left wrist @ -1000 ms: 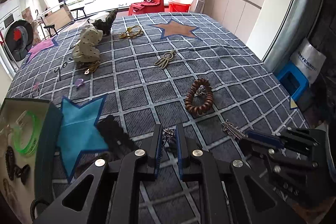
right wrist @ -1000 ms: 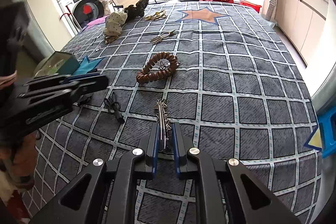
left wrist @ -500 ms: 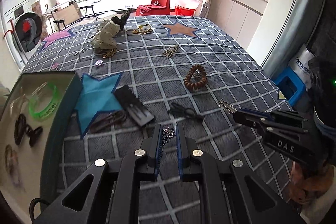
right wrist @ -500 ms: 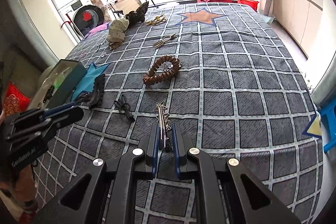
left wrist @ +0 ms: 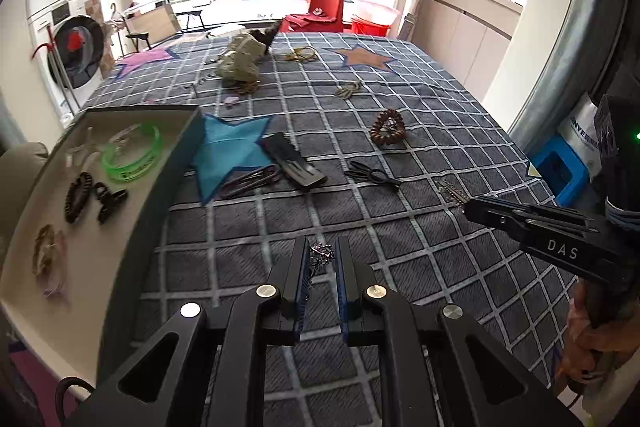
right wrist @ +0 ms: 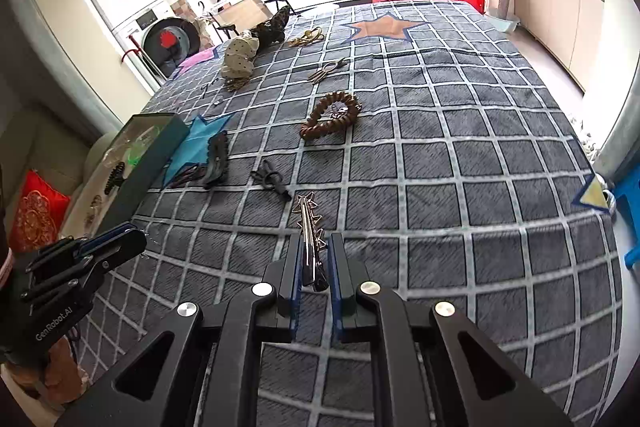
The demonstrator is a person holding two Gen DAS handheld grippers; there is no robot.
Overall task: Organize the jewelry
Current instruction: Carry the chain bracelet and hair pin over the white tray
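Left tongs [left wrist: 322, 269] clamped on a small sparkly silver trinket [left wrist: 321, 253]; right tongs [right wrist: 314, 263] clamped on a long spiky silver hair clip [right wrist: 308, 227]. Both carried above the grey checked bed [right wrist: 460, 167], probably bound for the open teal-walled box [left wrist: 48, 187], near left.

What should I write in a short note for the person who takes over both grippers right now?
Left gripper: shut on a small silver trinket.
Right gripper: shut on a silver star hair clip.
Tray, at the left: holds a green bangle, a black claw clip and more.
Left on the bedspread: brown coil tie, black hair tie, black comb clip, and gold pieces further back.
Next, probably: drop both held pieces into the tray.
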